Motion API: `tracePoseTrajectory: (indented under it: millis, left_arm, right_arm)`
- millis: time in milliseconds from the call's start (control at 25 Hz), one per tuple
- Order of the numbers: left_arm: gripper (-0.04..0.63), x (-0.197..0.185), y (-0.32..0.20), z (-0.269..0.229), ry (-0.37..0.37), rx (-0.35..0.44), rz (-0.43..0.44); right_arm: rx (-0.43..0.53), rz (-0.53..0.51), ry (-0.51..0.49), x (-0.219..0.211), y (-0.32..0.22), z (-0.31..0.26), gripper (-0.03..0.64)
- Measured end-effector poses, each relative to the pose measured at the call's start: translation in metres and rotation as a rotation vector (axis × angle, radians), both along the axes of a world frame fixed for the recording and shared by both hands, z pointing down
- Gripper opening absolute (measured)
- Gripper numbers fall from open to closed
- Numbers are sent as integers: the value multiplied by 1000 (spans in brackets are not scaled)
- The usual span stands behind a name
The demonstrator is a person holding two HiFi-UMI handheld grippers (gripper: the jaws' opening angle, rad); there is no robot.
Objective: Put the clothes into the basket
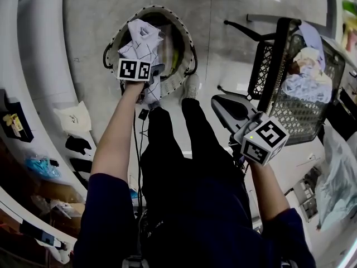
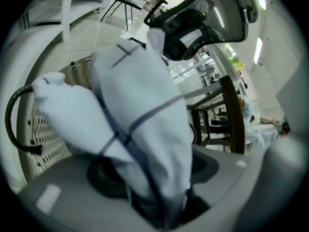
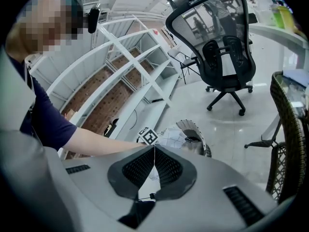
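Note:
A white garment with thin dark lines (image 1: 141, 40) bulges over the round white woven basket (image 1: 181, 43) on the floor. My left gripper (image 1: 138, 59) is right above the basket's near side, its marker cube facing up. In the left gripper view the garment (image 2: 140, 110) fills the space between the jaws, which stand wide apart and do not pinch it; the basket's wall (image 2: 43, 129) shows behind. My right gripper (image 1: 223, 104) hovers away to the right, shut and empty, its pads (image 3: 166, 166) meeting. From there the basket (image 3: 197, 135) lies ahead.
A dark wicker chair (image 1: 268, 66) at the right holds a pile of more clothes (image 1: 305, 80). A black office chair (image 3: 217, 47) and white shelving (image 3: 130, 71) stand further off. A white bag (image 1: 72, 119) and dark items lie by the curved counter at the left.

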State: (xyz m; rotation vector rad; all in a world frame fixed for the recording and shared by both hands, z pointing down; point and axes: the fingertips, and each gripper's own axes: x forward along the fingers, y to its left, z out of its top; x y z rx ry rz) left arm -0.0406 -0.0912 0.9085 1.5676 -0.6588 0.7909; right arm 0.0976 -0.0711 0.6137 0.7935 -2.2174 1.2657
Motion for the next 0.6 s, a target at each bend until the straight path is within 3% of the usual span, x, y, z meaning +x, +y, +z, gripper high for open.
tracePoseTrajectory:
  millis: [160, 320, 600]
  left_arm:
    - [366, -6, 2, -3, -4, 22, -7]
    - [362, -7, -10, -27, 22, 110, -9]
    - [360, -7, -22, -77, 77, 179, -60]
  right_arm:
    - [0, -3, -5, -2, 2, -1, 9]
    - [-2, -3, -13, -7, 3, -2, 9]
    - [38, -15, -47, -27, 0, -23, 9]
